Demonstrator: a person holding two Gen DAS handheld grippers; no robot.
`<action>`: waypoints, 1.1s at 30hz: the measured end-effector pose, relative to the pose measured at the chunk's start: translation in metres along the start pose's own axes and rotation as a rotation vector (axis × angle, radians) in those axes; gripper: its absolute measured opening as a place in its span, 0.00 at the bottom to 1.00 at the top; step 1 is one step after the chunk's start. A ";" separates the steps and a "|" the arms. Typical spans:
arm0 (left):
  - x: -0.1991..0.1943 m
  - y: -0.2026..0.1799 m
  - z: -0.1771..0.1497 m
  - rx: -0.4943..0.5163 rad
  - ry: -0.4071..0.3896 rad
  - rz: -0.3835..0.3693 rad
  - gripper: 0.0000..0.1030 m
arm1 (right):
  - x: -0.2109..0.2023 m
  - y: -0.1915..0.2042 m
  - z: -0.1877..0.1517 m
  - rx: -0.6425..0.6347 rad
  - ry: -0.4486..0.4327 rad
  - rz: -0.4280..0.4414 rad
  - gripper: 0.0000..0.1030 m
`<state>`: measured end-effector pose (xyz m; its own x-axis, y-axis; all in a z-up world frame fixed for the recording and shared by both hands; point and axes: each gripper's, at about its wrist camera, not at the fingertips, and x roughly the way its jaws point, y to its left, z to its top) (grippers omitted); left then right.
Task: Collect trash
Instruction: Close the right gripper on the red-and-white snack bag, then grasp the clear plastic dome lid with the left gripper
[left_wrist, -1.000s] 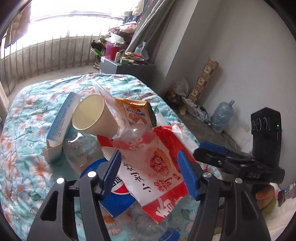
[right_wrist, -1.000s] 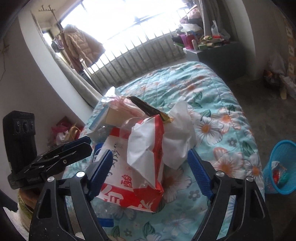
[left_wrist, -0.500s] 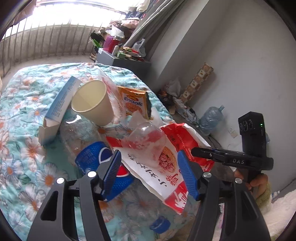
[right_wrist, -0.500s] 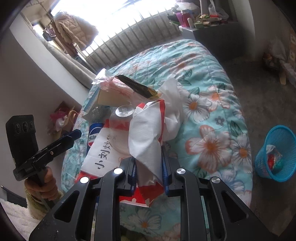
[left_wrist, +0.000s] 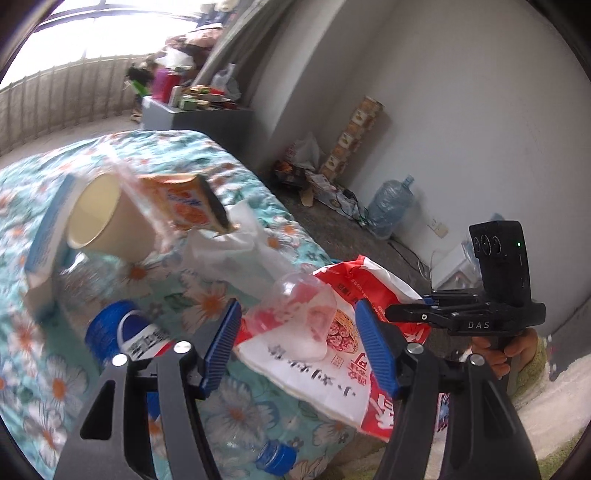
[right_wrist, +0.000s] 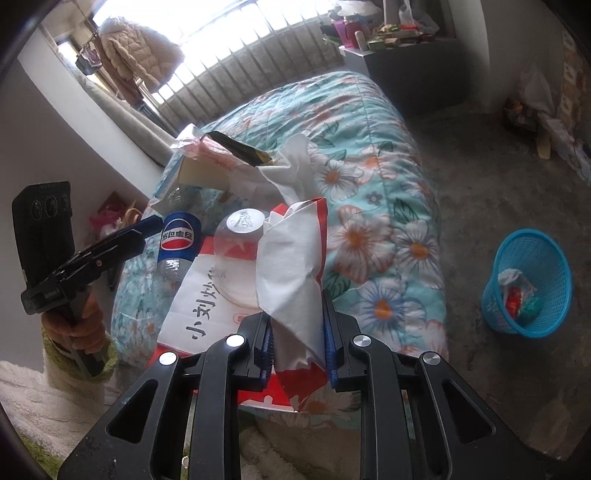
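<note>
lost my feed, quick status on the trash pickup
Right hand-held gripper shut on red-and-white paper bag. Left hand-held gripper open, empty. Clear plastic cup lies on the bag.

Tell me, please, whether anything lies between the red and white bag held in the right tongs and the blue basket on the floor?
Nothing visible does. The right tongs grip the red and white bag at the bed's edge; only bare floor separates it from the blue basket. A clear plastic cup rests on the bag.
</note>
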<state>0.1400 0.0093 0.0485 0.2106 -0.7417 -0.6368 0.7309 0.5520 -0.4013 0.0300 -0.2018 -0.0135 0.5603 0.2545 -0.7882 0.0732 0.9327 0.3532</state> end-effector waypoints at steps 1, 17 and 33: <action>0.008 -0.004 0.006 0.027 0.023 -0.004 0.68 | -0.001 -0.003 -0.001 0.007 -0.003 0.002 0.20; 0.114 -0.041 0.032 0.311 0.293 0.029 0.78 | -0.009 -0.027 -0.011 0.010 -0.052 0.048 0.20; 0.149 -0.026 0.026 0.220 0.370 0.082 0.65 | -0.017 -0.043 -0.014 0.030 -0.103 0.068 0.20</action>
<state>0.1693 -0.1251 -0.0188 0.0561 -0.4903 -0.8697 0.8510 0.4790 -0.2152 0.0061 -0.2427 -0.0227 0.6462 0.2878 -0.7068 0.0564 0.9057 0.4203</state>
